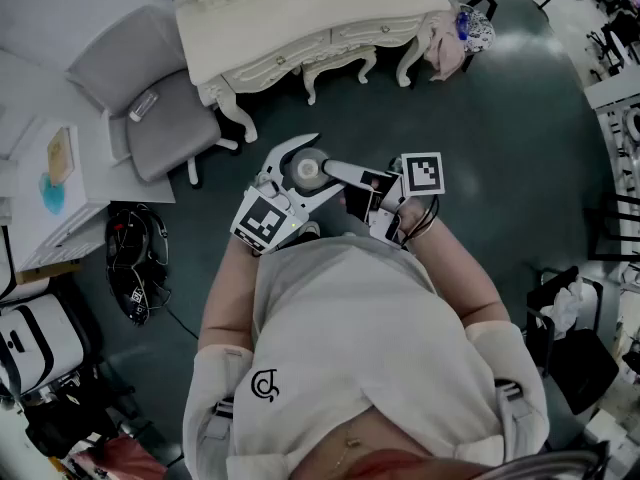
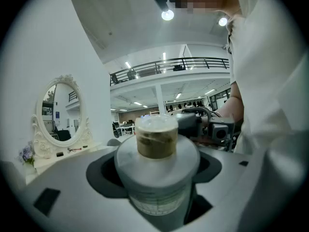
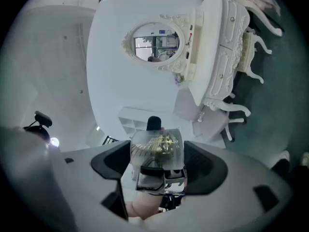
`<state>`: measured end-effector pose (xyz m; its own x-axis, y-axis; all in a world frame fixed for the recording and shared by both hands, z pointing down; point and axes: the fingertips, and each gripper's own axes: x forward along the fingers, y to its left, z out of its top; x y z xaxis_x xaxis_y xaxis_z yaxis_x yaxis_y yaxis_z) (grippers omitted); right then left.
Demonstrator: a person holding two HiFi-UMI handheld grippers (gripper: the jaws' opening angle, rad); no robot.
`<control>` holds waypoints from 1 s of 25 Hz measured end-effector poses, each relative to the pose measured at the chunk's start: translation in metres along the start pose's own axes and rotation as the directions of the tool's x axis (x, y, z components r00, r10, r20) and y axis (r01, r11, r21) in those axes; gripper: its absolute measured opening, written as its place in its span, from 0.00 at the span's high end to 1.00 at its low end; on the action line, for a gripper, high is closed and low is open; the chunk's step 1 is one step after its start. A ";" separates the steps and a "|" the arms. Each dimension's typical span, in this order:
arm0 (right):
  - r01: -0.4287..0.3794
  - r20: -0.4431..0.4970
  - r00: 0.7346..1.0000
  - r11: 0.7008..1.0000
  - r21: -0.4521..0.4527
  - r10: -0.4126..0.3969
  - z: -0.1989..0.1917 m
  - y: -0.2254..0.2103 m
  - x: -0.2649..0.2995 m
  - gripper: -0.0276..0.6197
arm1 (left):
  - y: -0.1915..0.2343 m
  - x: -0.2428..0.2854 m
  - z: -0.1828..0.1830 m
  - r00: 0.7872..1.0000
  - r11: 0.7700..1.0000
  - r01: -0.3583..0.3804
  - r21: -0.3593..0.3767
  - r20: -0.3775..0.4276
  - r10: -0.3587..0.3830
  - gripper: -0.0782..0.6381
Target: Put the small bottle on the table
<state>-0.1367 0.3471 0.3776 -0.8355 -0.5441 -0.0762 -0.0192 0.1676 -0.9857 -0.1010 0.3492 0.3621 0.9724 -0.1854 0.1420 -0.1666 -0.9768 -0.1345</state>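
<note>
I stand on the dark floor, a little way short of the cream dressing table (image 1: 300,13), with both grippers raised in front of my chest. My left gripper (image 1: 303,160) is shut on a round white bottle (image 1: 306,172). In the left gripper view it is a grey-white cylinder with a tan cap (image 2: 156,141) filling the jaws of the left gripper (image 2: 157,178). My right gripper (image 1: 341,185) faces it, close by. Its jaws (image 3: 158,164) press on a small clear bottle with a gold pattern (image 3: 157,147).
A grey upholstered chair (image 1: 160,108) stands left of the table with a small object (image 1: 143,106) on its seat. An oval mirror (image 3: 157,41) hangs above the table's far end. White shelving (image 1: 40,188) and cables (image 1: 135,258) lie to my left, dark stands (image 1: 590,338) to my right.
</note>
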 end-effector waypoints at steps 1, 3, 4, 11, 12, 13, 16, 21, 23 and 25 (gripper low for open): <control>-0.001 0.000 1.000 1.000 0.001 0.001 0.000 0.000 0.000 0.42 | 0.000 0.000 0.000 1.000 1.000 0.001 0.000 -0.001 -0.001 0.40; -0.004 0.002 1.000 1.000 0.003 0.004 -0.001 0.001 0.000 0.42 | 0.000 -0.001 0.001 1.000 1.000 0.003 0.001 -0.002 -0.003 0.40; -0.005 0.004 1.000 1.000 0.006 0.005 -0.001 0.001 0.000 0.42 | -0.001 -0.001 0.001 1.000 1.000 0.004 0.000 -0.003 -0.004 0.40; -0.010 -0.008 1.000 1.000 0.004 0.010 -0.002 0.000 -0.007 0.42 | -0.007 0.005 0.001 1.000 1.000 0.007 0.002 -0.008 -0.007 0.40; -0.010 -0.018 1.000 1.000 0.000 0.010 -0.002 0.000 -0.008 0.42 | -0.008 0.005 0.000 1.000 1.000 0.006 0.004 -0.009 -0.006 0.40; -0.009 -0.026 1.000 1.000 -0.001 0.009 -0.003 0.000 -0.009 0.42 | -0.009 0.006 0.000 1.000 1.000 0.005 0.006 -0.010 -0.005 0.40; -0.007 -0.036 0.999 1.000 0.002 0.007 -0.006 -0.001 -0.026 0.42 | -0.022 0.017 0.001 1.000 1.000 0.000 0.002 -0.012 0.000 0.40; 0.002 -0.031 1.000 1.000 0.025 -0.001 -0.005 -0.008 -0.061 0.42 | -0.043 0.043 -0.001 1.000 1.000 -0.014 -0.021 -0.023 0.014 0.40; 0.002 -0.022 1.000 0.999 0.038 -0.001 -0.001 -0.009 -0.068 0.42 | -0.045 0.051 -0.002 0.999 0.999 -0.018 -0.032 -0.028 0.017 0.40; 0.003 -0.017 1.000 0.999 0.039 -0.003 0.005 -0.011 -0.072 0.42 | -0.044 0.058 -0.002 0.999 0.999 -0.014 -0.034 -0.030 0.013 0.40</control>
<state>-0.0738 0.3804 0.3930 -0.8446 -0.5306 -0.0709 -0.0007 0.1337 -0.9910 -0.0377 0.3809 0.3779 0.9649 -0.2011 0.1691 -0.1857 -0.9772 -0.1026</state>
